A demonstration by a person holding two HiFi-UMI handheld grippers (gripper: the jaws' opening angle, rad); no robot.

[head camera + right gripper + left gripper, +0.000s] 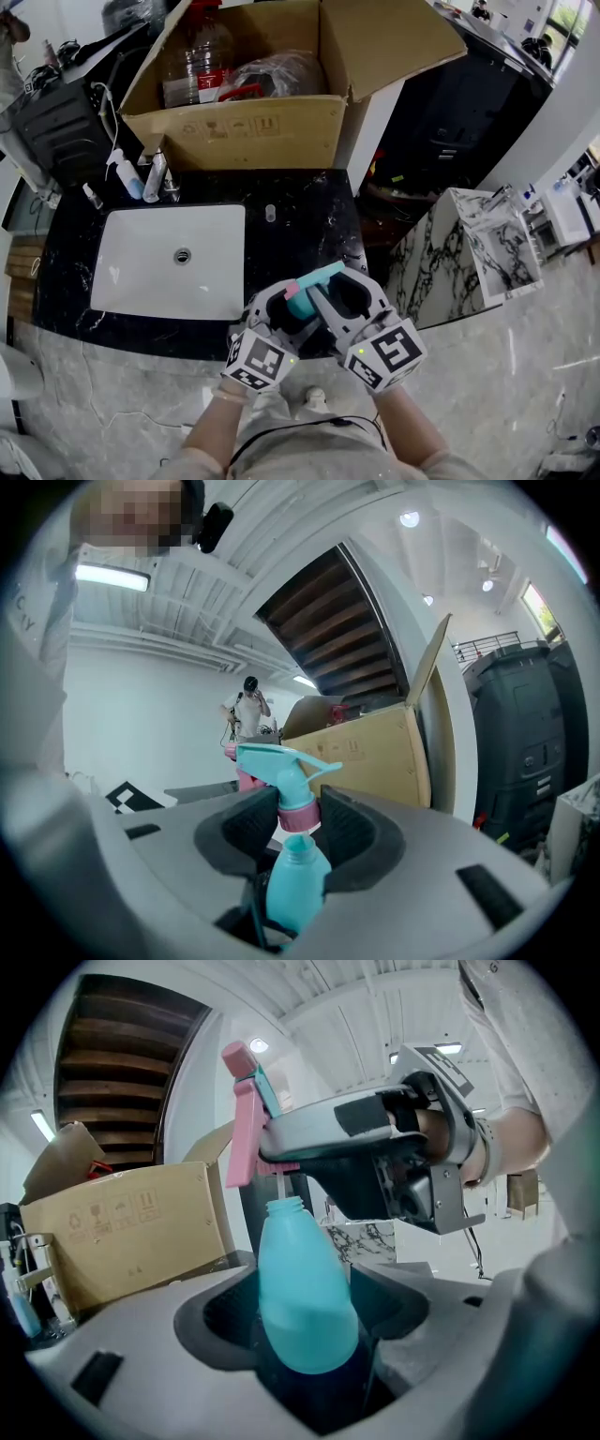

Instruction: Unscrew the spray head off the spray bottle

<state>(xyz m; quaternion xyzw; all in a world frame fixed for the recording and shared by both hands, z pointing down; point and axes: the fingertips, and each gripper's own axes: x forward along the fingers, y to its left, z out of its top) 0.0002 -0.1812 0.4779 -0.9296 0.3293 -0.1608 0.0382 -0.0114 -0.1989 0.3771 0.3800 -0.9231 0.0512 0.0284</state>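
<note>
A teal spray bottle (305,1288) stands upright between the pads of my left gripper (305,1305), which is shut on its body. The bottle's threaded neck (284,1207) is bare, and a thin dip tube rises out of it. The spray head (281,766), teal with a pink collar (298,817) and pink trigger (242,1138), sits just above the neck, apart from it. My right gripper (300,819) is shut on the collar. In the head view both grippers meet over the front edge of the black counter, left gripper (279,309) beside right gripper (323,298), with the bottle (300,302) between them.
A white sink (169,258) is set into the black counter (300,225). Behind it stands an open cardboard box (234,131) holding a large plastic bottle. Small bottles (127,173) stand by the tap. A marble-patterned stand (469,253) is at the right. A person (246,705) stands far off.
</note>
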